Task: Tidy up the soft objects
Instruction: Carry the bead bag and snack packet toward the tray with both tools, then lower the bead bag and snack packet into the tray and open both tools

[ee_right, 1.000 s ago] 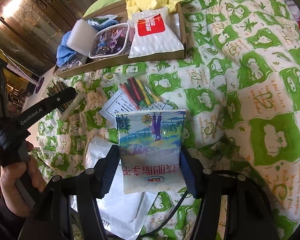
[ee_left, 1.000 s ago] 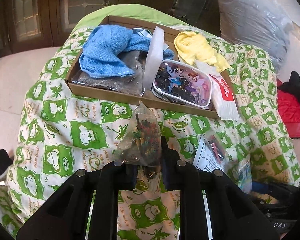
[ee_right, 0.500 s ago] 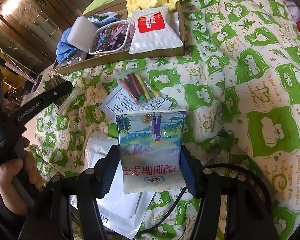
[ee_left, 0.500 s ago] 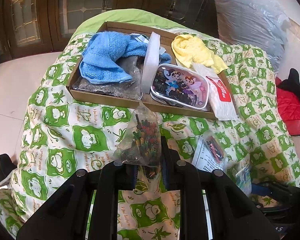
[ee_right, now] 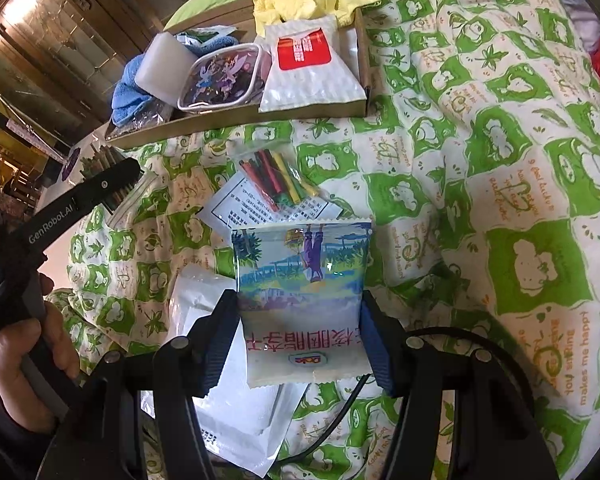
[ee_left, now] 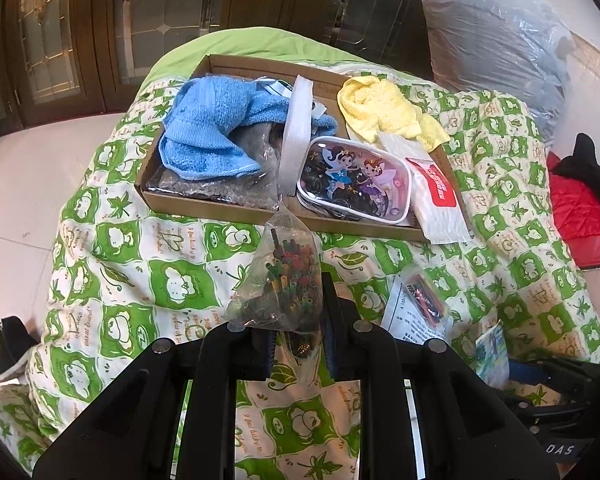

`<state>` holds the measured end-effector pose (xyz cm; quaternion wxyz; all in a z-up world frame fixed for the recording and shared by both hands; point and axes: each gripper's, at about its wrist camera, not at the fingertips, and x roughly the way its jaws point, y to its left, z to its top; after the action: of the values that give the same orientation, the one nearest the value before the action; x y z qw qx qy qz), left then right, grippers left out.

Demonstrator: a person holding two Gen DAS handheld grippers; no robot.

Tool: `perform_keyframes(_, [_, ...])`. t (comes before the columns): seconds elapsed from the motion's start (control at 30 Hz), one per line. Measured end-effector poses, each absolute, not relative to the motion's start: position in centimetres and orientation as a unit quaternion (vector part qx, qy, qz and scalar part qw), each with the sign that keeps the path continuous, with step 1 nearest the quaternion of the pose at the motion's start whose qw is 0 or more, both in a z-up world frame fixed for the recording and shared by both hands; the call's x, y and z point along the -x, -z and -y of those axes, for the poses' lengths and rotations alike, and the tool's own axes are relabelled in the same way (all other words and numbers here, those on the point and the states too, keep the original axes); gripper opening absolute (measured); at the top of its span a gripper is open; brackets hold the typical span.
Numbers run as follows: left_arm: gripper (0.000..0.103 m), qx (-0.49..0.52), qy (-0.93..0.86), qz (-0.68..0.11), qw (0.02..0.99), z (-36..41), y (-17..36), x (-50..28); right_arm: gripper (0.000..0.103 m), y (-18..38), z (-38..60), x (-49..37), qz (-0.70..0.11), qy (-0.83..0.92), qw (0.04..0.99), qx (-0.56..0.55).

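Holding one soft thing in each hand, the person has both loads lifted over the green-and-white quilt (ee_left: pixel 112 280) and facing the cardboard tray (ee_left: pixel 204 208) that sits toward the quilt's far edge. The left gripper (ee_left: pixel 296 328) is pinched nearly shut on the lower end of a clear bag of small coloured tubes (ee_left: pixel 284 280), which hangs just short of the tray's near wall. The right gripper (ee_right: pixel 300 344) clamps a printed snack packet (ee_right: pixel 304 280) across its width, fingers about half apart, above a white pouch (ee_right: pixel 228 420) and a paper sheet with a small bag of coloured sticks (ee_right: pixel 276 180) near the quilt's near edge. The tray already holds a blue towel (ee_left: pixel 208 128) at its left end, a yellow cloth (ee_left: pixel 380 112) at its far right corner, a cartoon-lidded box (ee_left: pixel 356 180) and a red-and-white packet (ee_left: pixel 436 204) at the right end. To place well, I would lift each load clear over the near wall before letting go, choosing a spot between the piled things, and lower it flat; the thin bag could easily snag or spill if dragged.
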<state>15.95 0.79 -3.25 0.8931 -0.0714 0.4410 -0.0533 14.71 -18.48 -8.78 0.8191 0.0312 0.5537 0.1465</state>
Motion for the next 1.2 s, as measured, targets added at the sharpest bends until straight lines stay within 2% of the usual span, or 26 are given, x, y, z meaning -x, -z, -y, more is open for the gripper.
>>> perform_keyframes(0.4, [0.018, 0.134, 0.042, -0.431, 0.891, -4.3, 2.5, -16.3, 0.059, 6.7, 19.2, -15.5, -0.539, -0.153, 0.828, -0.033])
perform_keyframes(0.8, [0.018, 0.128, 0.047, -0.423, 0.896, -5.1, 1.4, -19.1, 0.059, 5.0, 19.0, -17.1, -0.541, -0.168, 0.824, -0.019])
perform_keyframes(1.2, [0.018, 0.103, 0.054, -0.417, 0.902, -6.3, -1.7, -25.6, 0.059, 2.8, 17.5, -22.2, -0.555, -0.189, 0.810, 0.011])
